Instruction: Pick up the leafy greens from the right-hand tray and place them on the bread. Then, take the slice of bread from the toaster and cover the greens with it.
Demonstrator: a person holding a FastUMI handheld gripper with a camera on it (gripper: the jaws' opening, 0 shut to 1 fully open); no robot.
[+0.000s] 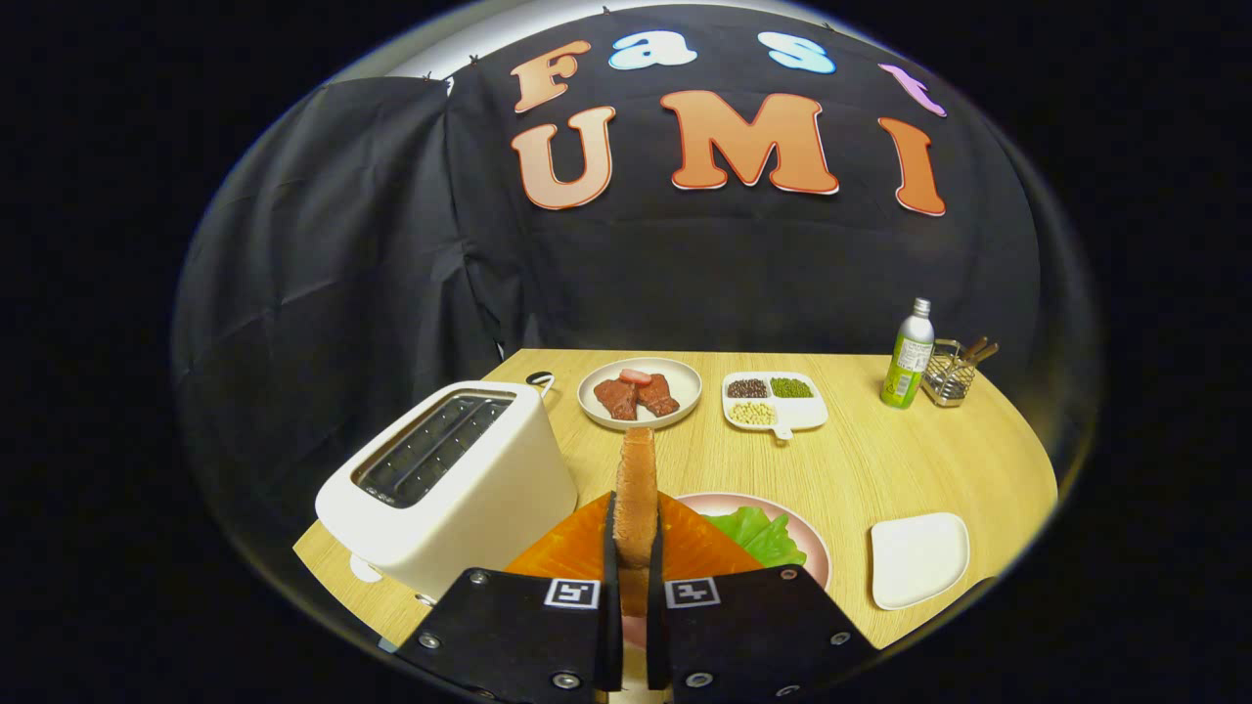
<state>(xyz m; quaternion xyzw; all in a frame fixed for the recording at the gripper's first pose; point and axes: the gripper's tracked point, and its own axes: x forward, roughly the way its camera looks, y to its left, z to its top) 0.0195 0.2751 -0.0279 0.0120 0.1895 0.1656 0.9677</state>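
The gripper (636, 548) points forward, its two fingers (608, 548) nearly together, clamping the bread slice (636, 479) upright between them.

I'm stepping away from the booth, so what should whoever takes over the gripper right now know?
Gripper: fingers shut on the bread slice, held upright on edge between them, above the pink plate.
Greens: already lying on the pink plate just ahead of the fingers; the bread under them is hidden from view.
Toaster: its slots look empty, beside the fingers.
White tray: bare, beside the plate.
Done: greens placed, slice taken from the toaster.
Left: lay the slice flat over the greens and release.
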